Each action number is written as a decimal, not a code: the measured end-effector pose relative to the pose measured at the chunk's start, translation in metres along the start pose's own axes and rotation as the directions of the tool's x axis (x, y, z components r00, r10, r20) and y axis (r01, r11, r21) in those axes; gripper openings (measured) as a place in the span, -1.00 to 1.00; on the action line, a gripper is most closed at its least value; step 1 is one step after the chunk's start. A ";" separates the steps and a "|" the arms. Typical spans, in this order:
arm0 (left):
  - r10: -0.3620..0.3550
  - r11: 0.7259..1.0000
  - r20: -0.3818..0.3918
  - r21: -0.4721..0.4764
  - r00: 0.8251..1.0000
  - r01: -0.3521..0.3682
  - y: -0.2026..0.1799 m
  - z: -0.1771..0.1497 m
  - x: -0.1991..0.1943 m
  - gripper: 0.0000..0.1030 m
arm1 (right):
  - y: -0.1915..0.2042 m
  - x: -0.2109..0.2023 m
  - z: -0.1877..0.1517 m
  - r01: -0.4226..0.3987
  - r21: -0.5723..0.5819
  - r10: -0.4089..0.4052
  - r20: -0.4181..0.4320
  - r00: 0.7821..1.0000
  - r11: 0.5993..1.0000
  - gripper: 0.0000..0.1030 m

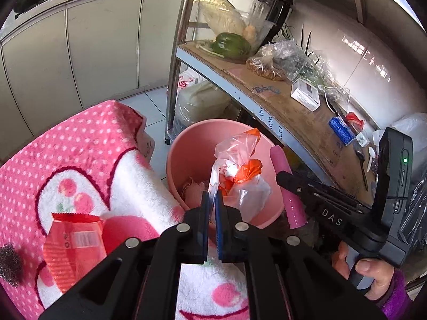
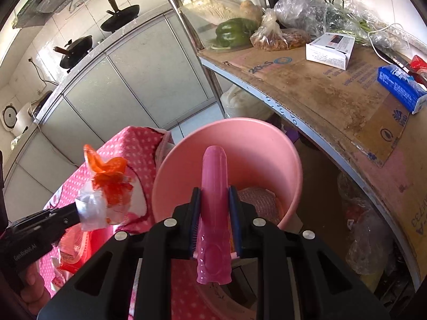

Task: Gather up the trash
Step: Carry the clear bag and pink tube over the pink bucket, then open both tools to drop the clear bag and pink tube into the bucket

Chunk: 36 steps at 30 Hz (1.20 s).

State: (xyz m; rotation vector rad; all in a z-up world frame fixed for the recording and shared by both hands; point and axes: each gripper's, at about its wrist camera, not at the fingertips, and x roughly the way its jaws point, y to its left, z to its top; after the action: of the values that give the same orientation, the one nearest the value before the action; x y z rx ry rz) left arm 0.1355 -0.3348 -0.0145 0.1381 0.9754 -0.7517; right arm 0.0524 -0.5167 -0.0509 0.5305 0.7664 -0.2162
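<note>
The left gripper [image 1: 212, 200] pinches a crumpled plastic bag [image 1: 240, 176] over the pink bucket [image 1: 186, 144]; the right gripper [image 2: 213, 200] clamps a pink tube [image 2: 214, 186] (centre frame). A metal shelf [image 2: 333, 112] crowds the right; a dotted pink towel [image 1: 88, 144] lies lower left.

walls: white tile [image 1: 373, 61] | floor: pale tile [image 1: 154, 106] | furniture: grey cabinets [image 2: 149, 80]; steel shelf rack [image 1: 184, 34], cardboard-lined

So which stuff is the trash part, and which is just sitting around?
Trash job: plastic bag in left claw; pink stick in right claw; pink bucket.

Sitting around: green pepper, white box, pans, towel.
</note>
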 end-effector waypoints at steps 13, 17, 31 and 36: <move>0.066 0.998 -0.098 0.015 0.993 -0.064 -0.009 -0.004 0.069 -0.93 | -0.008 0.031 0.002 0.057 -0.007 -0.058 -0.016 0.998 0.998 -0.59; 0.076 0.997 -0.104 0.020 0.992 -0.075 -0.014 -0.005 0.077 -0.92 | -0.012 0.042 0.000 0.074 -0.007 -0.075 -0.038 0.996 0.997 -0.59; 0.093 0.996 -0.111 0.028 0.990 -0.090 -0.022 -0.008 0.090 -0.92 | -0.016 0.057 -0.003 0.094 -0.031 -0.096 -0.067 0.993 0.995 -0.59; 0.092 0.996 -0.108 0.023 0.990 -0.090 -0.022 -0.007 0.090 -0.90 | -0.014 0.056 -0.003 0.110 -0.033 -0.111 -0.054 0.992 0.993 -0.58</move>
State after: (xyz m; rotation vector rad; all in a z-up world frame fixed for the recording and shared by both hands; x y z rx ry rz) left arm 0.1470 -0.3945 -0.0847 0.2398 1.0589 -0.6748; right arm 0.0848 -0.5272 -0.0976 0.4674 0.8527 -0.2930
